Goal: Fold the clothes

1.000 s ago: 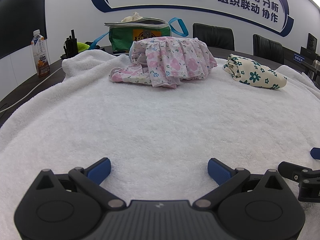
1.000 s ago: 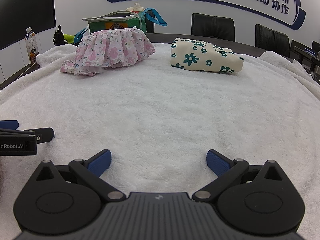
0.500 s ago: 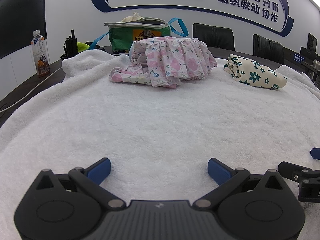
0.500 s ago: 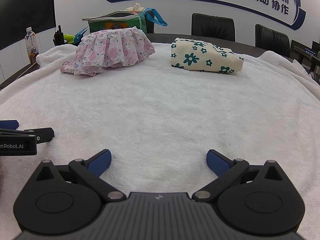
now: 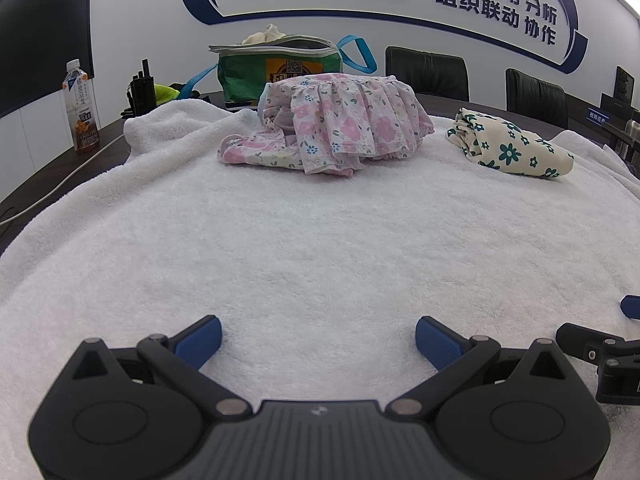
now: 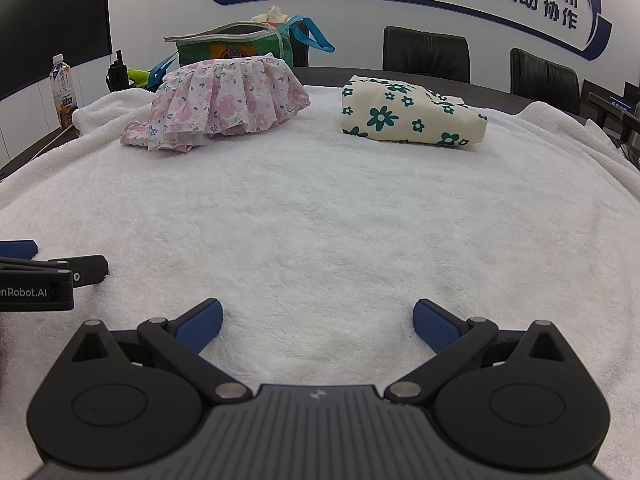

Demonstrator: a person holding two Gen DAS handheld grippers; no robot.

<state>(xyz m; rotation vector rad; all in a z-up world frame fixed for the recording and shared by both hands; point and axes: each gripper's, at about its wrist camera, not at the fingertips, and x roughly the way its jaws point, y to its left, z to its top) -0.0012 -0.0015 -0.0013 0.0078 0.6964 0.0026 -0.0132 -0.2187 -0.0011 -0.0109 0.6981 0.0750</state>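
Two garments (image 5: 332, 124) (image 6: 408, 114), both grippers (image 5: 318, 340) (image 6: 316, 324) spread.

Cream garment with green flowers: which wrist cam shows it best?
The right wrist view. There the cream garment with green flowers sits nearer the middle, larger, showing its broad face as a folded bundle. The left wrist view has it smaller, off toward the right edge and seen more end-on. Nothing hides it in either view.

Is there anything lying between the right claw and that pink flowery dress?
No. In the right wrist view, only bare white towel lies between the open right gripper and the pink dress.
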